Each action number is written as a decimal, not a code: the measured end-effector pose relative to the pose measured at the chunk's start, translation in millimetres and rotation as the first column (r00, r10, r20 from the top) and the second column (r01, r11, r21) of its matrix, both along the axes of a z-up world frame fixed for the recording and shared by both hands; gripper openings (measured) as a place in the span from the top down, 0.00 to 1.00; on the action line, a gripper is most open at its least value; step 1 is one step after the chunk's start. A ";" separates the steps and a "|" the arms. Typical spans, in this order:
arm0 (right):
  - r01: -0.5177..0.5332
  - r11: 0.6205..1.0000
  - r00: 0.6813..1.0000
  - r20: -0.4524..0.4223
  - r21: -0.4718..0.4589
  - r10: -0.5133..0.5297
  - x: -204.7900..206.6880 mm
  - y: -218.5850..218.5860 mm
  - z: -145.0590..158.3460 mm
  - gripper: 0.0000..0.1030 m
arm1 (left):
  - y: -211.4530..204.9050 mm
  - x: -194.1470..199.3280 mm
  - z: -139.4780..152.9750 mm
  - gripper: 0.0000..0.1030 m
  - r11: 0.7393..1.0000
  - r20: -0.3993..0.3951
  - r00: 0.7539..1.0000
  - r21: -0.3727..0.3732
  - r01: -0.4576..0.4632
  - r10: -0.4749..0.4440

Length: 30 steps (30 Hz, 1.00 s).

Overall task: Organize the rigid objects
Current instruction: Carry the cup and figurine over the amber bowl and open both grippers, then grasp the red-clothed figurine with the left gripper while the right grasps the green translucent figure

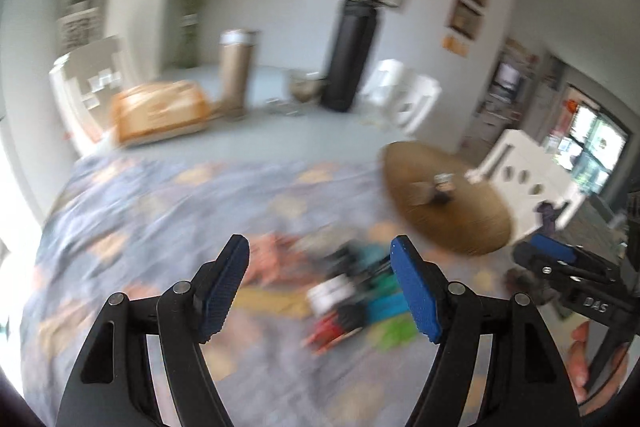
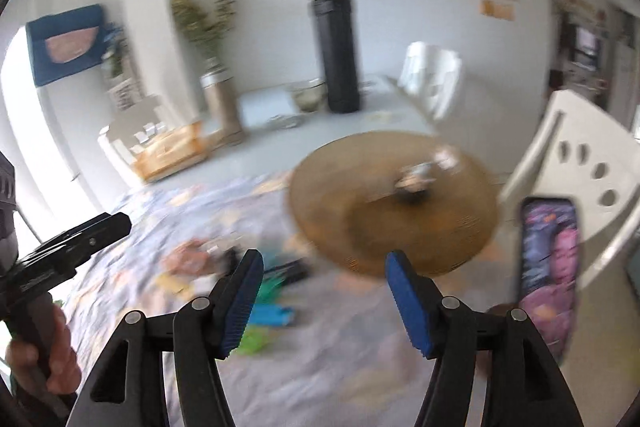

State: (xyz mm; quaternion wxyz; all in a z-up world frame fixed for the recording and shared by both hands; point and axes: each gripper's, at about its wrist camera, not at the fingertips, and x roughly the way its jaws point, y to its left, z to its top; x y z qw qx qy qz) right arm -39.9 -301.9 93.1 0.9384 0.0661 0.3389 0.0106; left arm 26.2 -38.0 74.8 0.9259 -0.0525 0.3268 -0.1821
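Both views are motion-blurred. A heap of small coloured rigid pieces, black, teal, red, green and white, lies on the patterned cloth. My left gripper hovers over the near side of that heap, open, with nothing between its blue pads. In the right wrist view the same heap lies low and left of centre. My right gripper is open and holds nothing. A round woven mat with small dark and white items at its middle lies just beyond it. The right gripper also shows in the left wrist view, a hand around its handle.
A tall black bottle and a tan tumbler stand at the far side of the table, next to a shallow wooden tray. White chairs ring the table. A phone stands upright at the right.
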 end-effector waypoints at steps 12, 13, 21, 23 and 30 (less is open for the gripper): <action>-0.085 0.996 0.986 -0.144 -0.022 0.081 31.8 49.2 -106.2 0.39 | 34.3 2.1 -91.6 0.30 0.991 -0.139 0.985 0.098 -0.091 0.104; -0.087 0.996 0.986 -0.143 -0.009 0.084 32.7 46.2 -106.4 0.39 | 30.8 1.0 -90.8 0.30 0.990 -0.130 0.987 0.111 -0.085 0.099; -0.119 0.990 0.978 -0.162 0.071 0.130 29.5 40.7 -108.8 0.39 | 7.0 -6.4 -88.4 0.30 0.987 -0.166 0.982 0.116 0.110 -0.090; -0.185 0.978 0.963 -0.179 0.101 0.201 27.8 46.8 -109.8 0.39 | -10.1 -2.3 -87.5 0.30 0.971 -0.226 0.954 0.093 0.222 -0.197; -0.223 0.973 0.938 -0.258 0.061 0.231 36.1 58.8 -120.5 0.41 | -52.1 26.1 -97.7 0.35 0.926 -0.279 0.921 0.186 0.329 -0.272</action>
